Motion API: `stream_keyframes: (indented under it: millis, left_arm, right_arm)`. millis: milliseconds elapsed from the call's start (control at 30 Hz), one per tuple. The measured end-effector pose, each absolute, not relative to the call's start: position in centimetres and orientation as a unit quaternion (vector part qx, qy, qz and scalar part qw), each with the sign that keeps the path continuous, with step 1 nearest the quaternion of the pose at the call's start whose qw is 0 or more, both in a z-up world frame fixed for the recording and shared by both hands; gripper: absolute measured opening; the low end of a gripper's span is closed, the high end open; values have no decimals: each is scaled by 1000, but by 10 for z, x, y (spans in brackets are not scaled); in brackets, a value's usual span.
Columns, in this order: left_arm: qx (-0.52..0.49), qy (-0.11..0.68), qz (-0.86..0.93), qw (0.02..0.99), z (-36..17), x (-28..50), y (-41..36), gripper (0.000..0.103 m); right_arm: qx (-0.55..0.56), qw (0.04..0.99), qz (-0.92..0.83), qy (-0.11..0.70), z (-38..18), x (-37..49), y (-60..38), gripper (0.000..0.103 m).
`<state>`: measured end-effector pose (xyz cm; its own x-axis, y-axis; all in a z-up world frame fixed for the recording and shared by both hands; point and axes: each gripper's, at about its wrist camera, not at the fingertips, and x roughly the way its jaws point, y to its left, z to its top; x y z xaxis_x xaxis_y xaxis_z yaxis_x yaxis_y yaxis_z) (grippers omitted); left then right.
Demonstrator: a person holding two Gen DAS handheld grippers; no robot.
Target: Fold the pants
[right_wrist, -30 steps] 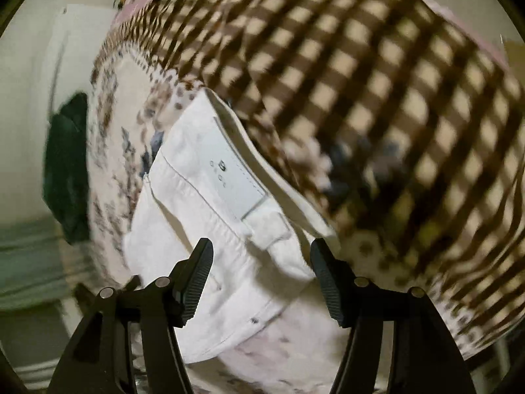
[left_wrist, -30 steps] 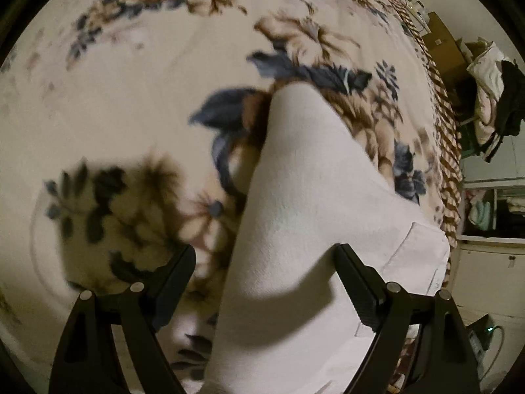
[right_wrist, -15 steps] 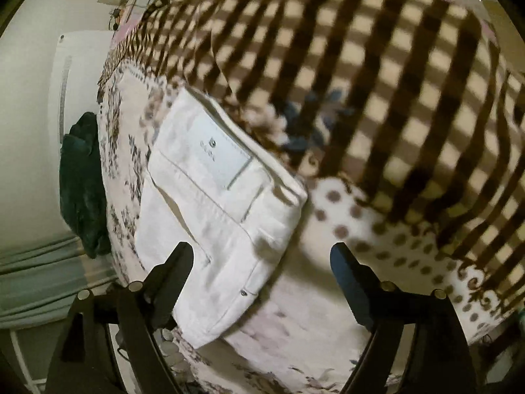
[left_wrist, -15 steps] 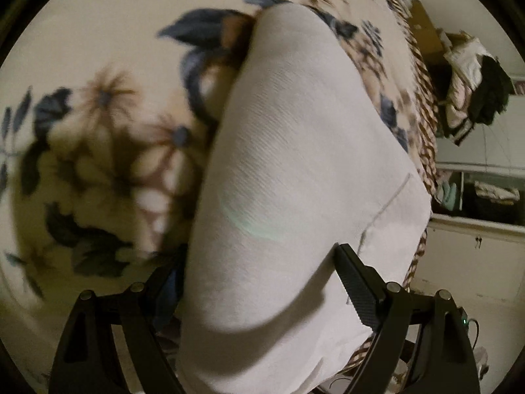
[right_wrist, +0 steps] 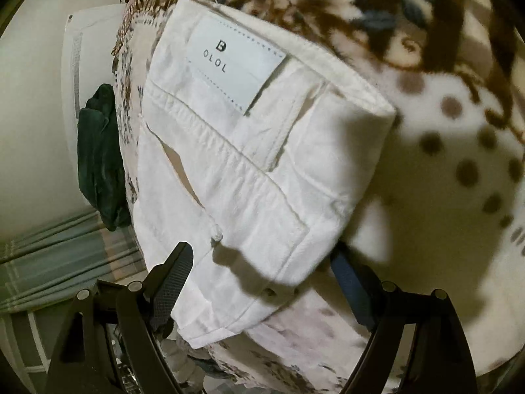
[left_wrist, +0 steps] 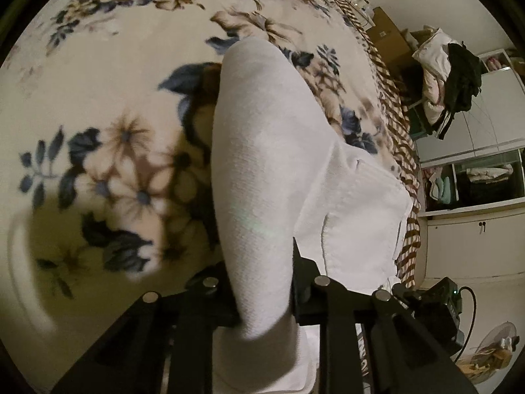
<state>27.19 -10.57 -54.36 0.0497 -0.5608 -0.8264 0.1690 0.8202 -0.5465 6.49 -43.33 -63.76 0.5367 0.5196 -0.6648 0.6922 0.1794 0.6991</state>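
The white pants [left_wrist: 269, 151] lie folded on a floral blanket [left_wrist: 108, 75]. My left gripper [left_wrist: 262, 282] is shut on the rounded folded edge of the pants, which bulges up between its jaws. In the right wrist view the waistband end of the pants [right_wrist: 249, 151] shows a white label [right_wrist: 234, 62] reading "OLOL". My right gripper [right_wrist: 262, 279] is open, its jaws wide apart on either side of the waistband corner, close to the cloth.
The bed has a brown checked and dotted blanket [right_wrist: 459, 115] under the waistband. A dark green cloth [right_wrist: 98, 154] hangs at the bed's far side. A chair piled with clothes [left_wrist: 449, 75], cupboards [left_wrist: 475, 170] and a cardboard box [left_wrist: 387, 36] stand beyond the bed's edge.
My left gripper has closed on the folded edge of the pants. My right gripper has moved closer to the waistband and stays open.
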Motion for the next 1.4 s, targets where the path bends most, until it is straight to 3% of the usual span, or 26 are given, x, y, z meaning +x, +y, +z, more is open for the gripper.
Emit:
stream_keyframes:
  millis: [400, 500, 533, 567, 633, 700, 800, 900, 933, 967, 1033, 1167, 1400]
  left_arm:
    - [-173, 659, -212, 701, -554, 271, -24, 21]
    - [-171, 664, -206, 699, -557, 271, -30, 29]
    - [-176, 667, -201, 695, -559, 271, -31, 31]
    - [-185, 671, -197, 691, -562, 270, -29, 36]
    - [-193, 673, -190, 688, -564, 269, -27, 43]
    - [-196, 677, -187, 684, -567, 266, -24, 58]
    - [-187, 681, -167, 688, -562, 264, -21, 64]
    - [-201, 671, -165, 695, -544, 272, -16, 65]
    - [-207, 665, -165, 698, -538, 276, -15, 66]
    - [-215, 659, -164, 702, -531, 282, -15, 69]
    - [-227, 649, -165, 707, -520, 296, -17, 70]
    - [-238, 644, -154, 711, -522, 340, -29, 70]
    - [-198, 675, -156, 694, -563, 397, -54, 68]
  right_arm:
    - [616, 605, -39, 503, -639, 103, -395, 88]
    - [623, 608, -42, 490, -646, 112, -390, 86]
    - [618, 620, -61, 480, -643, 110, -391, 71]
    - [600, 631, -83, 484, -640, 108, -391, 42]
    - [589, 643, -103, 479, -631, 100, -393, 26]
    - [561, 662, -119, 483, -620, 96, -393, 22]
    - [574, 635, -113, 504, -626, 97, -392, 23]
    - [560, 614, -100, 547, -617, 111, -398, 35]
    - [546, 615, -96, 560, -609, 116, -400, 49]
    - [534, 622, -93, 566, -599, 119, -404, 69]
    - [503, 651, -91, 561, -573, 128, -413, 80]
    - [456, 690, -107, 551, -549, 157, -440, 81]
    - [468, 694, -101, 537, -585, 211, -484, 81]
